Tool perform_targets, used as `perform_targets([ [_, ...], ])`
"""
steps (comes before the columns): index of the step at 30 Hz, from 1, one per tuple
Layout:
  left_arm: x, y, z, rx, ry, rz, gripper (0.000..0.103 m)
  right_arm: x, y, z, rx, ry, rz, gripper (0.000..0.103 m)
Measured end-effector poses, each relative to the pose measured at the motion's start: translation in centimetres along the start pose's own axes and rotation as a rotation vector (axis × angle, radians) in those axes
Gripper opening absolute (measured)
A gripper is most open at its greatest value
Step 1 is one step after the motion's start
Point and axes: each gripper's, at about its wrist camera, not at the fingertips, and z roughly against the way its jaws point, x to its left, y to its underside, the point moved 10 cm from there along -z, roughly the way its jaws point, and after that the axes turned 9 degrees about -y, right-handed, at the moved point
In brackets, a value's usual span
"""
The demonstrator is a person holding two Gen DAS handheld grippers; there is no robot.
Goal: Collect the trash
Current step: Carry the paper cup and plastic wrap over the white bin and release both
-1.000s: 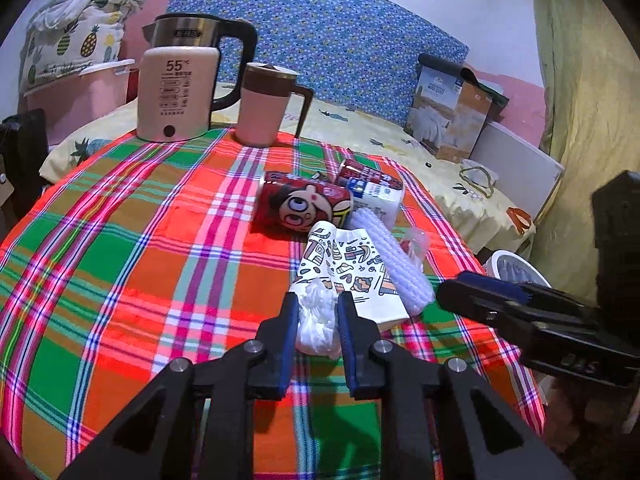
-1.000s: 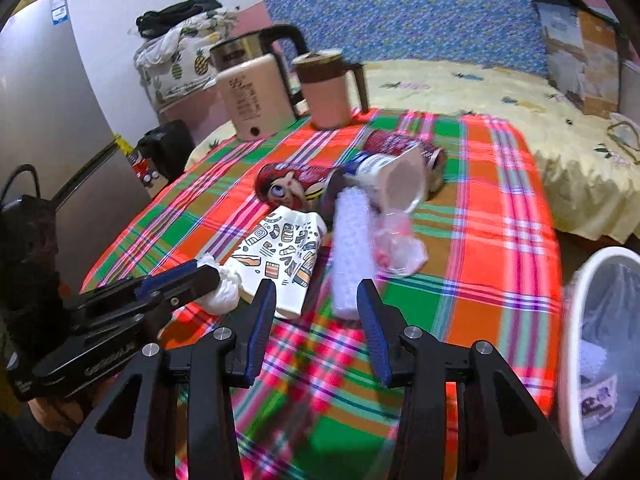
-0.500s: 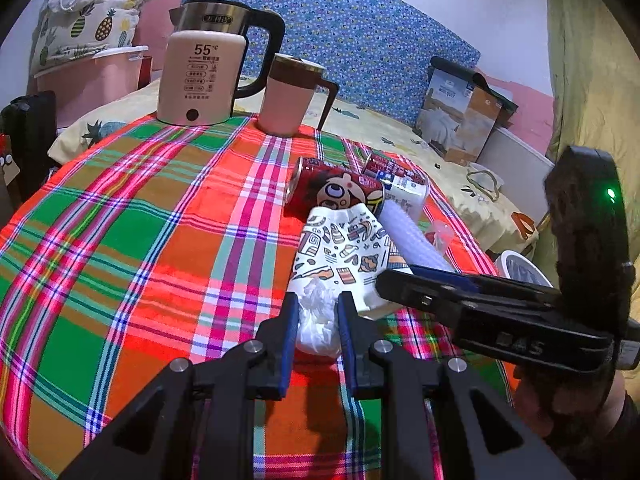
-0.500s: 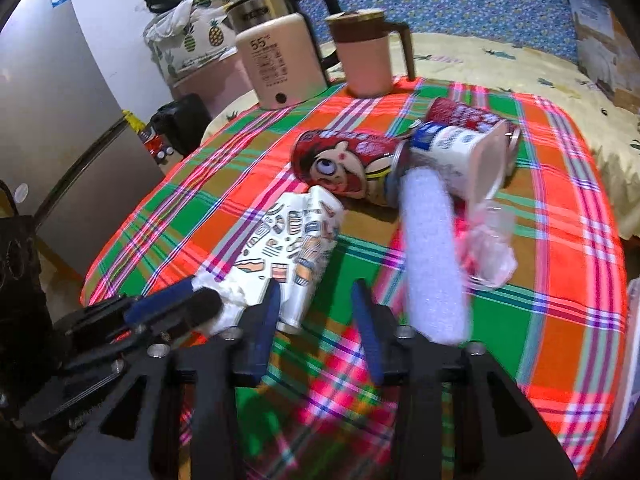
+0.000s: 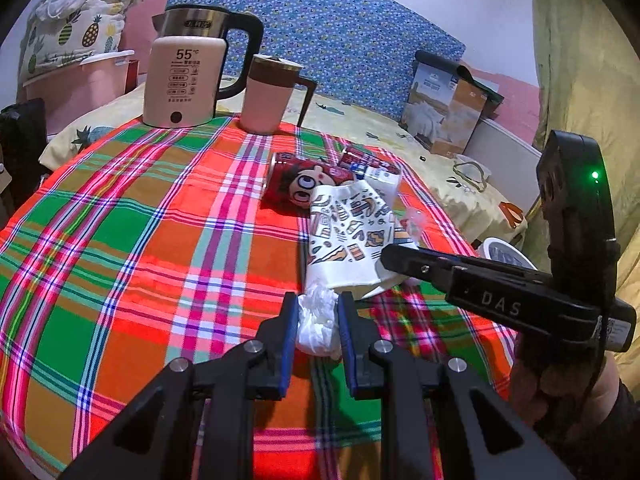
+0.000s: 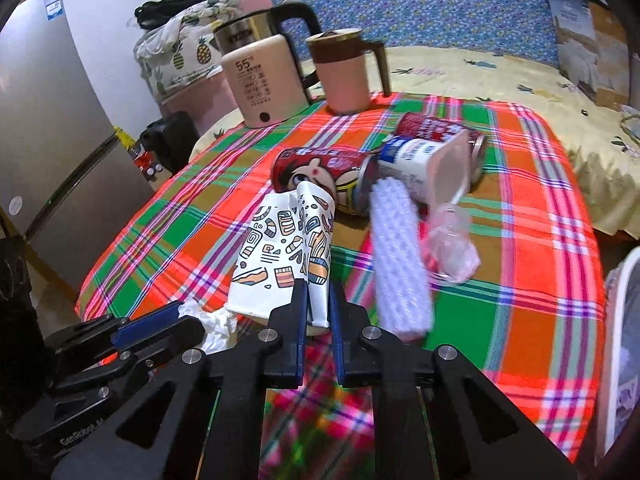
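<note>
On the plaid tablecloth lies a flattened patterned paper cup [image 6: 280, 256], mouth toward me. My right gripper [image 6: 319, 292] is shut on its near right edge; the cup wall is pinched between the blue pads. In the left wrist view the same cup [image 5: 348, 236] lies ahead, with the right gripper [image 5: 386, 256] reaching in from the right. My left gripper [image 5: 318, 308] is shut on a crumpled white tissue [image 5: 318, 324] just in front of the cup. From the right wrist view the left gripper [image 6: 176, 324] and tissue [image 6: 216, 326] sit at lower left.
Behind the cup lie a red cartoon can [image 6: 320, 172], a milk carton [image 6: 420, 164], a second red can [image 6: 432, 126], a white foam sleeve [image 6: 400, 264] and crumpled clear plastic [image 6: 452, 248]. A kettle [image 5: 184, 80] and mug [image 5: 268, 96] stand at the back. A white bin [image 6: 624, 340] sits right of the table.
My right gripper shifted left from the foam sleeve to the paper cup and its jaws closed on the cup's edge. The left gripper kept its hold on the tissue.
</note>
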Motion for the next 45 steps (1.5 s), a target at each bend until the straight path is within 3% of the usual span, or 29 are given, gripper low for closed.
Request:
perform_targets([
  [18, -3.9, 0.1, 2.1, -0.005, 0.004, -0.055, 0.020, -3.9, 1.4, 7.7, -0.129, 0.077, -0.091, 0.012],
  [45, -20.0, -0.6, 0.3, 0.017, 0.164, -0.260, 0.020, -13.7, 5.6, 17.9, -0.262, 0.292, -0.249, 0.013],
])
